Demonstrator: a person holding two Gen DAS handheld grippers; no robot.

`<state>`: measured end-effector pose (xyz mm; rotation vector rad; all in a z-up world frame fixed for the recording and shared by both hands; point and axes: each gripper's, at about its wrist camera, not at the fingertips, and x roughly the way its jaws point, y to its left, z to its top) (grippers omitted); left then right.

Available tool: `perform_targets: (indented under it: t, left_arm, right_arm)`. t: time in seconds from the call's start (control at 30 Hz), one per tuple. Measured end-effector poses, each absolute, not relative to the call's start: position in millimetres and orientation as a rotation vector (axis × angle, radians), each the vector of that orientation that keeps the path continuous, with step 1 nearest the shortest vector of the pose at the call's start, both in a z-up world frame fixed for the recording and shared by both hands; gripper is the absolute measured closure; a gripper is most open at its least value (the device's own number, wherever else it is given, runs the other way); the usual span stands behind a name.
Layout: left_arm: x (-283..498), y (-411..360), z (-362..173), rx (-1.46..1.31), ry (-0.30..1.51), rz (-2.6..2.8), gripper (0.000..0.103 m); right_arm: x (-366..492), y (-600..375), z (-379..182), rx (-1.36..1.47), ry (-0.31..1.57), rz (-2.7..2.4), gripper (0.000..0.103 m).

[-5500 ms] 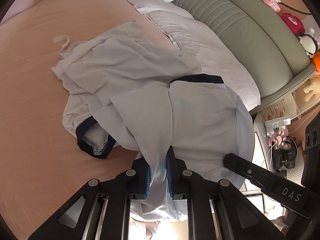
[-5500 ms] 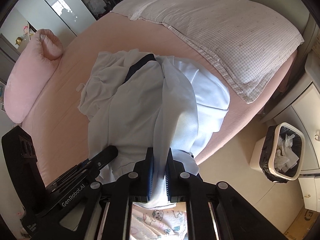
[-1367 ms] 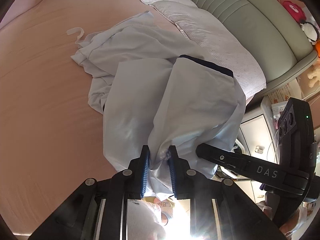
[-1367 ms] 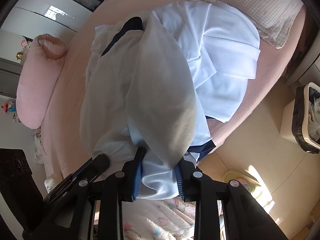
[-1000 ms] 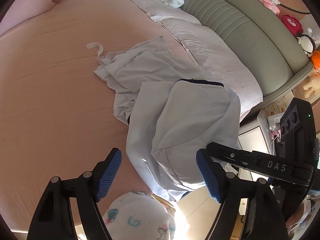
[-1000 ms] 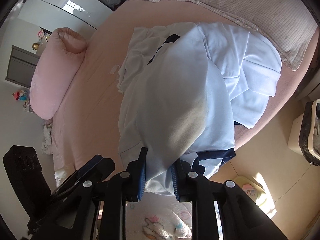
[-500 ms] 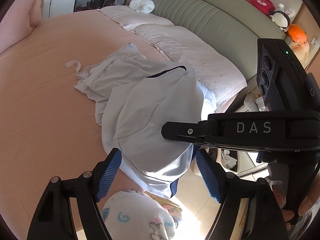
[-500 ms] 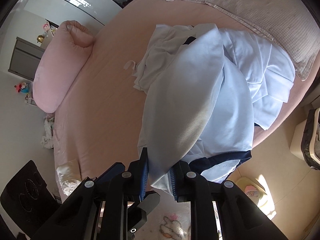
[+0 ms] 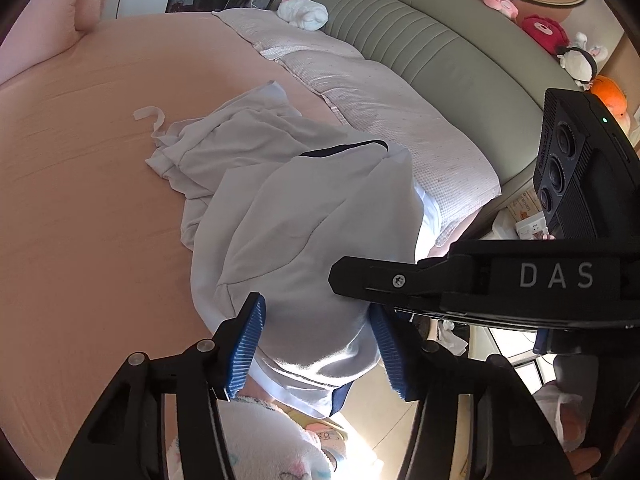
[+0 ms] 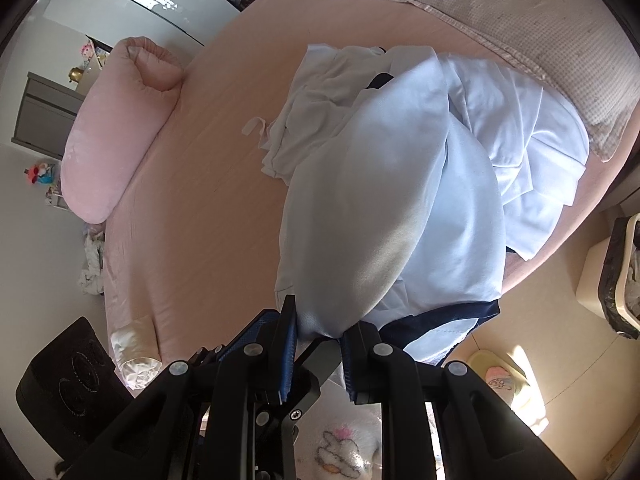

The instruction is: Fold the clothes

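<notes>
One white garment [image 10: 384,216] pinched by right claw [image 10: 318,350]; left claw [image 9: 318,346] spread.

A round bed [image 9: 80,208] with a pink sheet fills the room. A grey-green padded headboard [image 9: 440,44] curves behind it, with plush toys [image 9: 540,28] along its top. Checked pillows [image 9: 380,100] lie against it, and a pink bolster [image 10: 116,128] rests at the far edge. White wardrobe doors [image 10: 120,4] stand beyond. Sunlight falls on the beige floor [image 10: 560,360] beside a lined bin [image 10: 620,276].
</notes>
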<state>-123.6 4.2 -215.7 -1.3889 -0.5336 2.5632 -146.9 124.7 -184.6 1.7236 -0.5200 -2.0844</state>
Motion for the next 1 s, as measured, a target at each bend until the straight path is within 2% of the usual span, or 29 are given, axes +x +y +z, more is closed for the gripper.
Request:
perform_targets:
  t: [0.03,0.1,0.17,0.37,0.47,0.63,1.0]
  left_arm:
    - [-125,6,-217,-1.397,-0.52,2.562,0.055]
    - [-128,9,-219,-1.414,-0.492,2.56,0.068]
    - [-132,12,-221,-1.431,-0.463,2.558,0.071]
    - [-141,19,-227,-1.478,-0.393,2.548,0.071]
    - [-143,15,-230,-1.497,-0.406,2.548,0.071]
    - [-144,7,-232,-1.516,-0.441,2.542,0.071]
    - [-145,-7,-241,-1.58,-0.425,2.554,0.071]
  right_arm:
    - [-149,127,-187,1.731,-0.538,-2.078,0.082]
    - [-152,131,-191,1.738,-0.564,-2.069,0.082]
    - [-151,141,-194,1.756,-0.586,-2.046,0.081]
    - [-157,172,-197,1.785,-0.715,-2.032,0.057]
    - [-159,188,-194,1.775,-0.718,-2.1,0.045]
    - [-167,206,-197,1.761,-0.783,-2.125,0.044]
    - [-200,145,-196,1.709,-0.71,-2.125,0.044]
